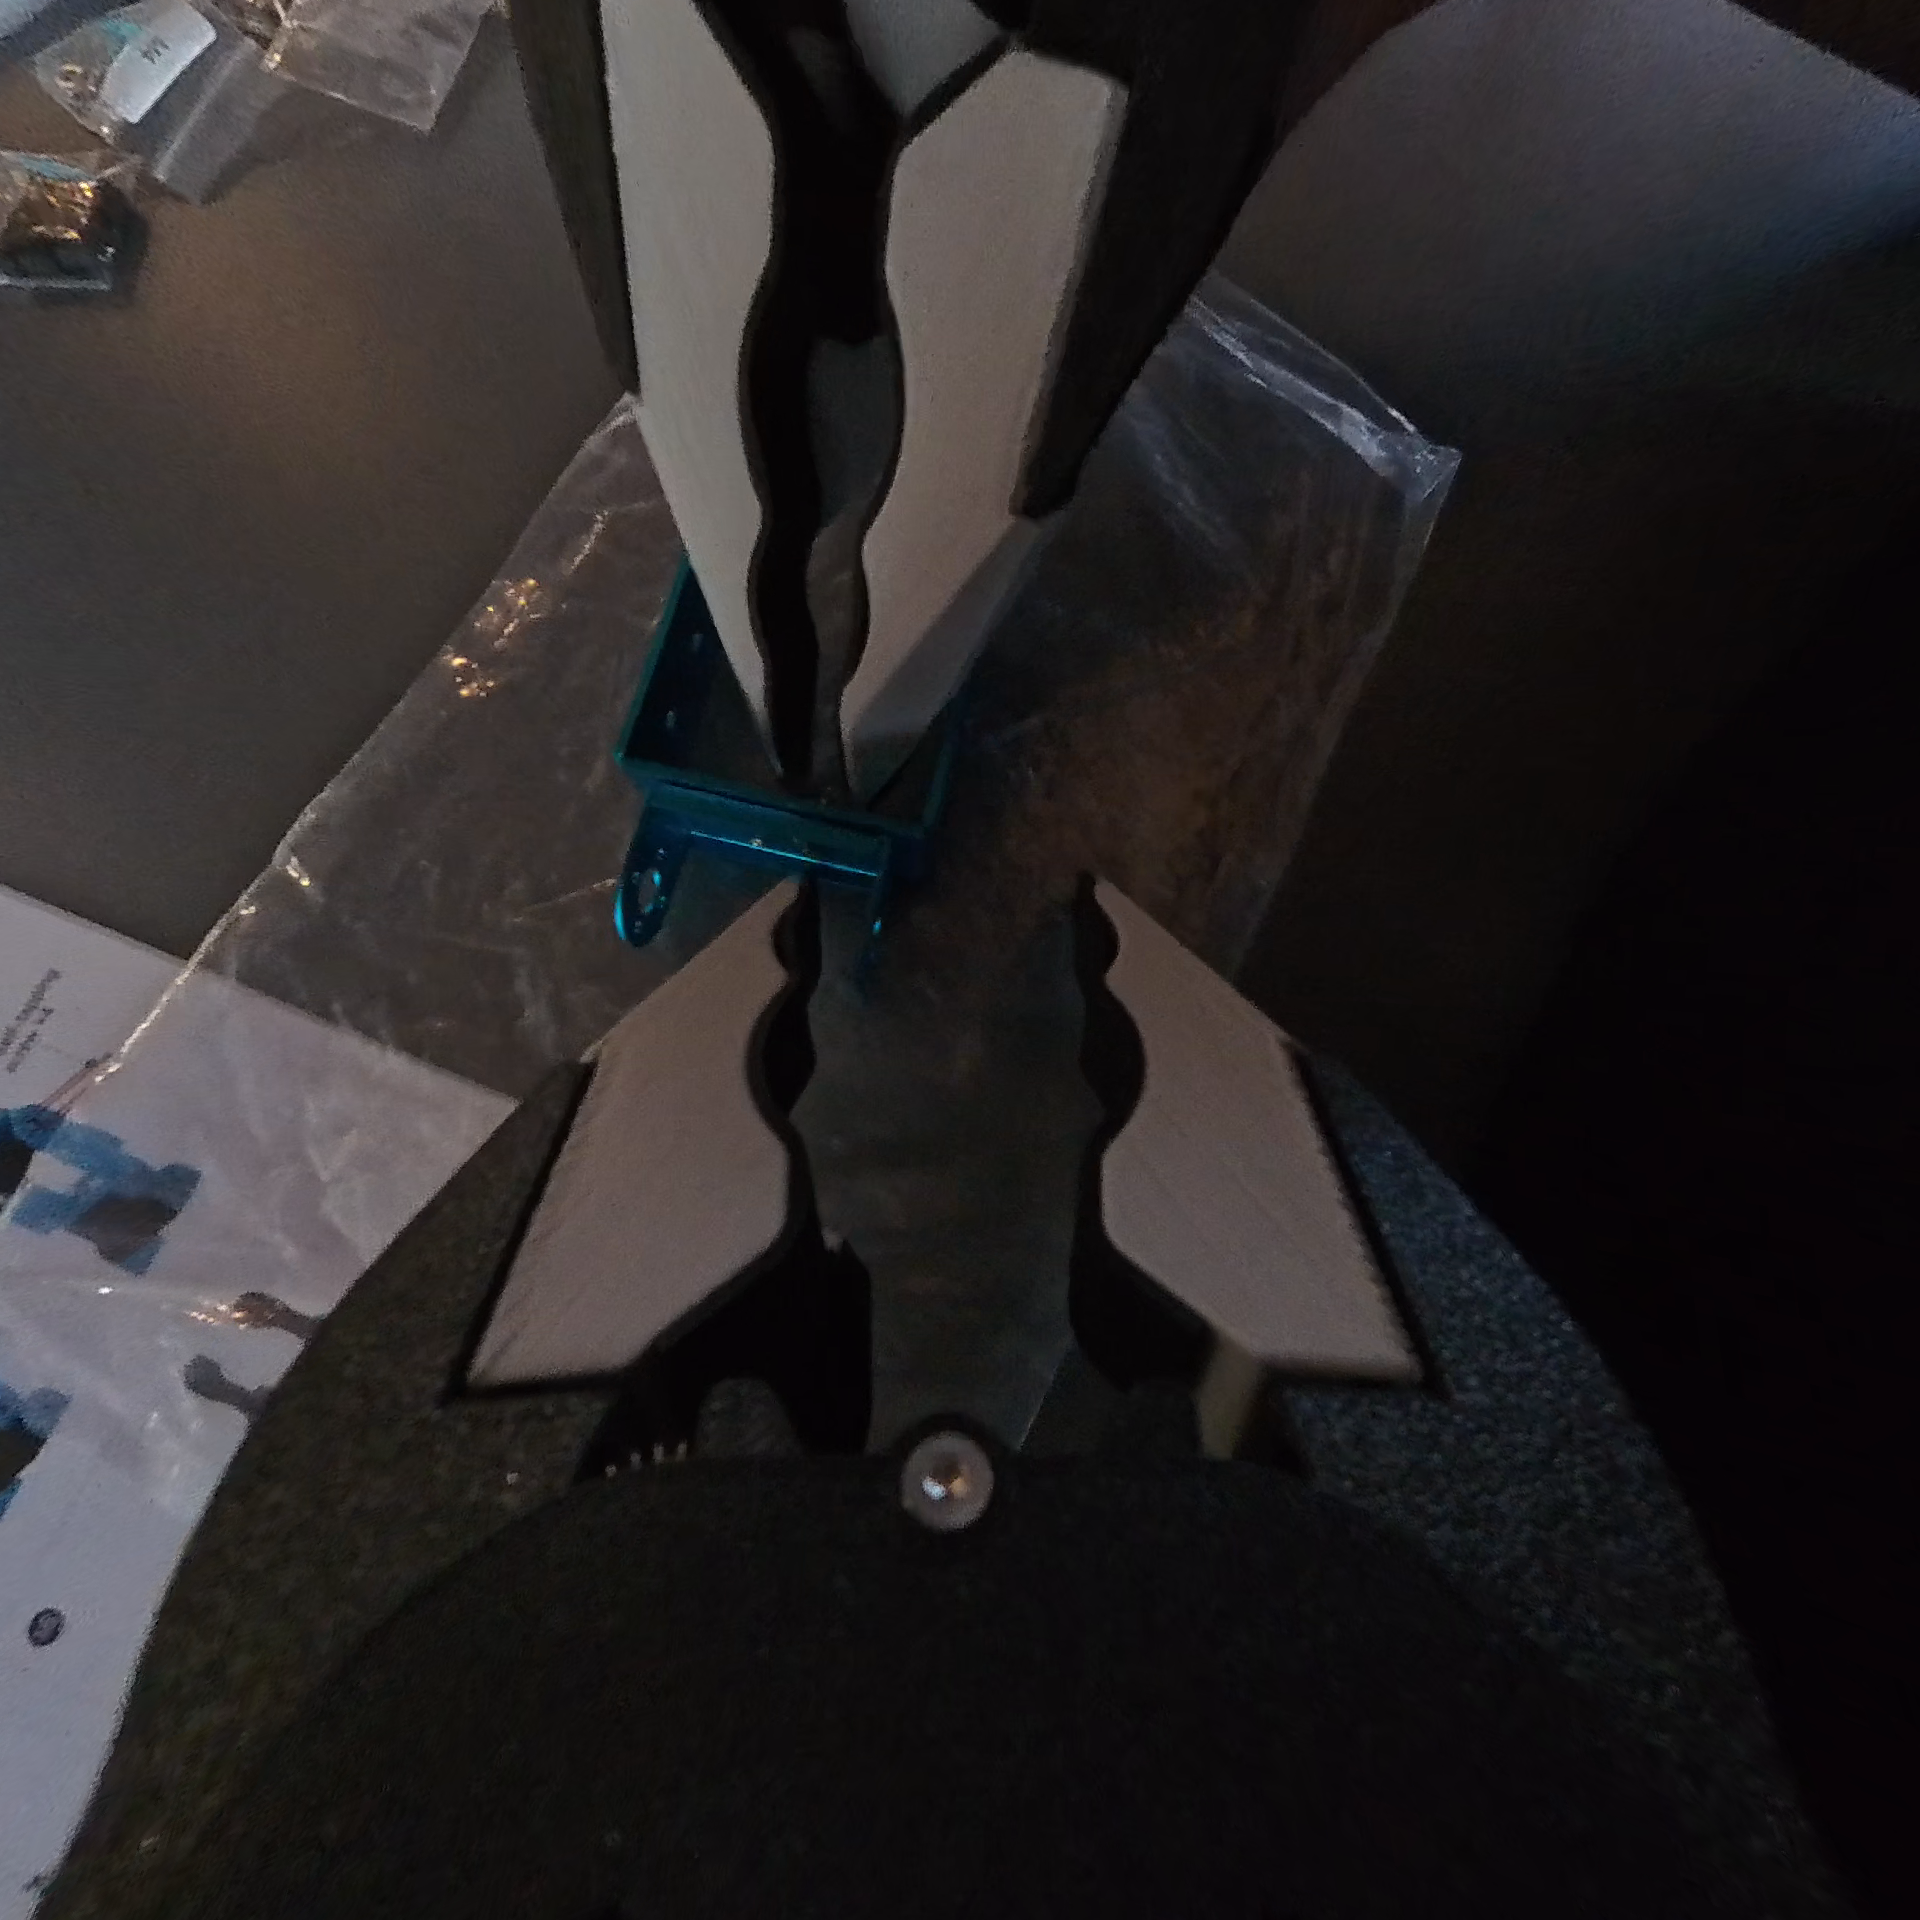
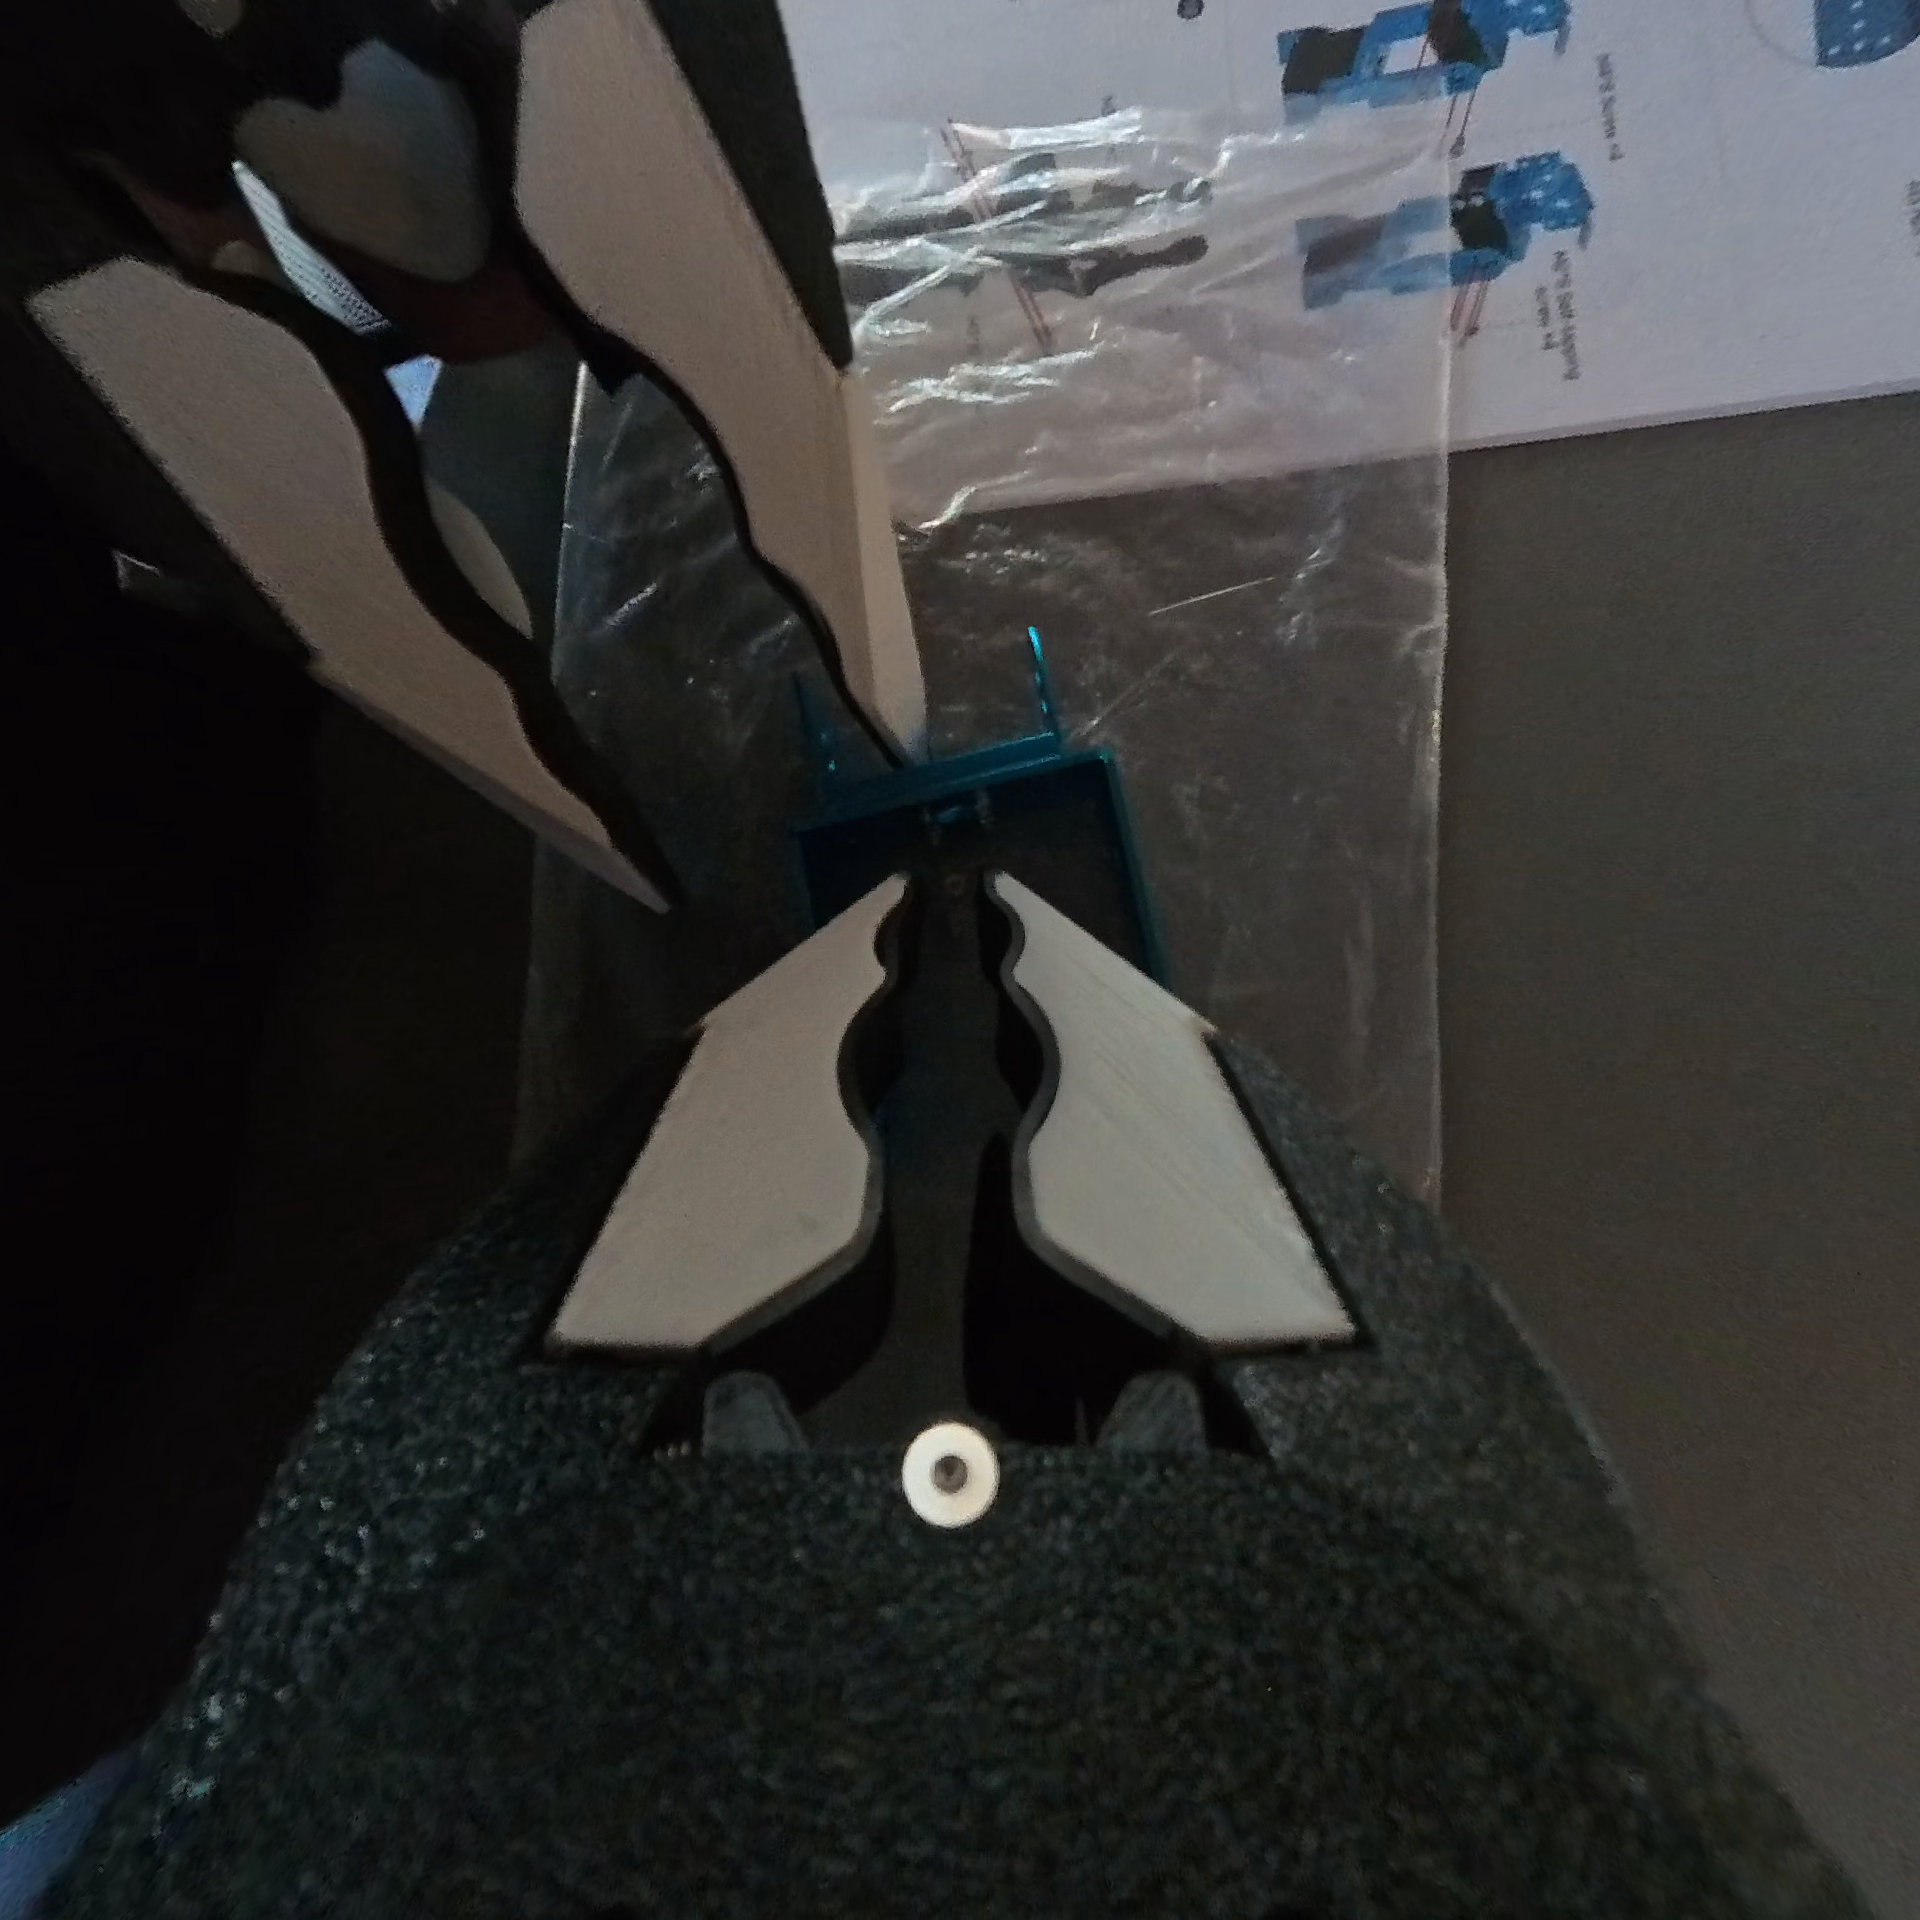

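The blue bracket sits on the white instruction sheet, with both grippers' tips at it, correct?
Not quite. The blue bracket sits on the clear plastic bag, not on the white instruction sheet, as the right wrist view shows. The left gripper and right gripper do both have their tips at it.

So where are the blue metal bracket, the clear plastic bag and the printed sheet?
blue metal bracket (image 1: 769, 821): left wrist view, its near crossbar.
clear plastic bag (image 2: 1299, 675): right wrist view, flat middle part.
printed sheet (image 2: 1195, 62): right wrist view, blank white area.
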The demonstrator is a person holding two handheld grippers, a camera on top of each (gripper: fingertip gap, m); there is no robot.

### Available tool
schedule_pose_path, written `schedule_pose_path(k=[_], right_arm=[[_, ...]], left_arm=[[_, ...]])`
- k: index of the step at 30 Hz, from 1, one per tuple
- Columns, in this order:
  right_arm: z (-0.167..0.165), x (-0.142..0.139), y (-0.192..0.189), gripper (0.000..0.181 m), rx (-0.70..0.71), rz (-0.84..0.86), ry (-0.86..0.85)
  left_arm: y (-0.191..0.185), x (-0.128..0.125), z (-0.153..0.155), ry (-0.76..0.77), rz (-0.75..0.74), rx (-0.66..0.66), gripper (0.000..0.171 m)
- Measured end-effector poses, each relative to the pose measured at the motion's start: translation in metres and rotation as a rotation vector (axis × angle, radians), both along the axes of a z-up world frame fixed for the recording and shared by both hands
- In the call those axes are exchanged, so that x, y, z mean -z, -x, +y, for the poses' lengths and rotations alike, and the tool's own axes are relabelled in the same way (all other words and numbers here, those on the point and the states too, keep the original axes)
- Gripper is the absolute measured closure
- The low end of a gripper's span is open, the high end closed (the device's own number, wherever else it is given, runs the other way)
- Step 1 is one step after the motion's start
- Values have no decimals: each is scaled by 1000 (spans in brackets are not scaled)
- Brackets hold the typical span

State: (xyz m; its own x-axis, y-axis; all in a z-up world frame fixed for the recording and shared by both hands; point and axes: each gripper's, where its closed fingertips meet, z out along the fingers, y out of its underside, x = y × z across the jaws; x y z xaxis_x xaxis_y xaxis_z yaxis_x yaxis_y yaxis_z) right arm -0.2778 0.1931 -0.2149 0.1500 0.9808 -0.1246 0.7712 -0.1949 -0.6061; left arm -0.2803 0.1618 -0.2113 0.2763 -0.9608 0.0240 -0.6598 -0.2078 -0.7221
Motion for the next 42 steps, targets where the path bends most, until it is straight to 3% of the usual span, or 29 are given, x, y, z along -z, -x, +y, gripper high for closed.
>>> schedule_pose_path(k=[11,20,26,34,42], right_arm=[[4,1,1,179,-17,-49,-35],[0,-22,7,181,50,201,71],[0,-14,1,181,48,147,38],[-11,-11,8,174,-84,54,7],[-7,-6,10,170,-76,-4,-14]], left_arm=[[3,-8,-2,-30,-40,-32,123],[1,-4,1,-19,-29,-40,122],[-4,0,2,-21,-1,-27,122],[-1,0,4,-32,21,-28,122],[11,-4,4,-42,16,-72,122]])
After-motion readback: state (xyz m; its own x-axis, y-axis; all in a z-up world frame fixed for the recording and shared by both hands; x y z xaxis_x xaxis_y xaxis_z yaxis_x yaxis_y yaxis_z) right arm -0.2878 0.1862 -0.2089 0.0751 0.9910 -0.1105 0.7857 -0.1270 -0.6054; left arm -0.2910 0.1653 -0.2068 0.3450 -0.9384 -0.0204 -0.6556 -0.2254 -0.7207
